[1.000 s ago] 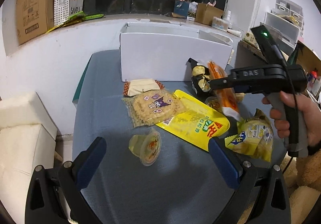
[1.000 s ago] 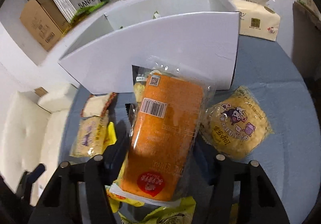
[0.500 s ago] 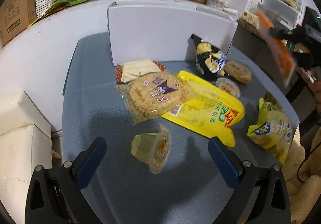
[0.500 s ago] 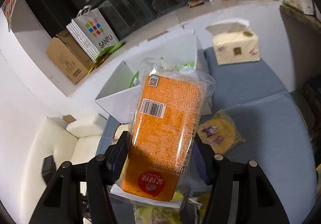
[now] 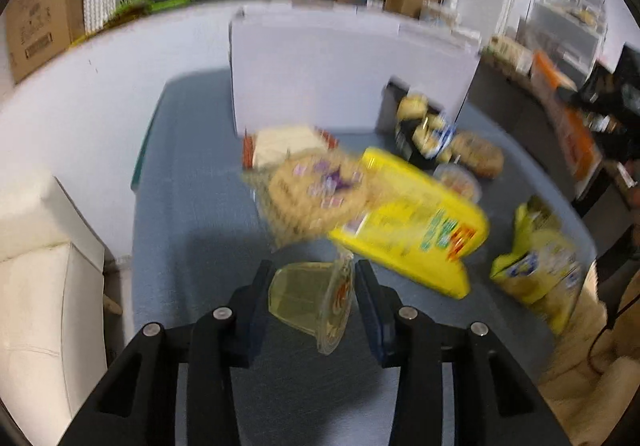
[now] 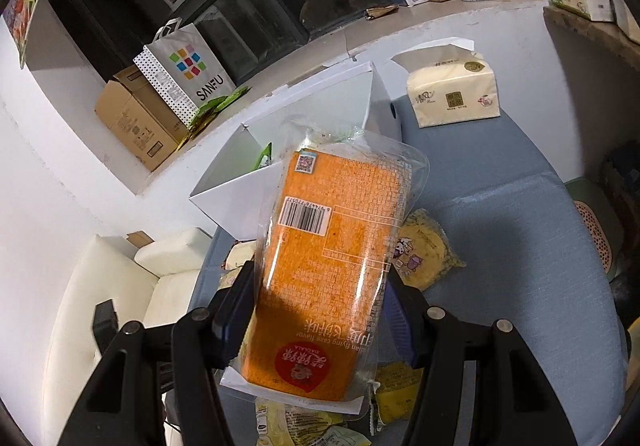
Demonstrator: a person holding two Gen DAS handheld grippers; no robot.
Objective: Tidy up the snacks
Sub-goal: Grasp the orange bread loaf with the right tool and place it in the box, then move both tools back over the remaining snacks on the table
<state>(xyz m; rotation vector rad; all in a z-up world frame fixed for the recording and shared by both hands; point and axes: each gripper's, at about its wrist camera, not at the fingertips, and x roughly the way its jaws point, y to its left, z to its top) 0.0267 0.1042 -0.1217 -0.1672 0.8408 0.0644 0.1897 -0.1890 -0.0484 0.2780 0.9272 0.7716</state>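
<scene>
Left gripper (image 5: 312, 278): jaws, wide apart a second ago, now clamp the jelly cup (image 5: 310, 298) just nearer than the yellow bag (image 5: 412, 222) on the blue table (image 5: 192, 206). Right gripper (image 6: 320, 310): still clamped on the orange cake pack (image 6: 332, 266), raised near the white box (image 6: 320, 102). Only the right view shows a tissue pack (image 6: 454, 94) beside the box and the SANFU bag (image 6: 184, 70) behind it.

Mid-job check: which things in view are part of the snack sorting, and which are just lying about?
Job:
left gripper shut on jelly cup
right gripper shut on orange cake pack
white box
yellow bag
cookie pack
chip bag

Lying about:
tissue pack
SANFU bag
cardboard box
</scene>
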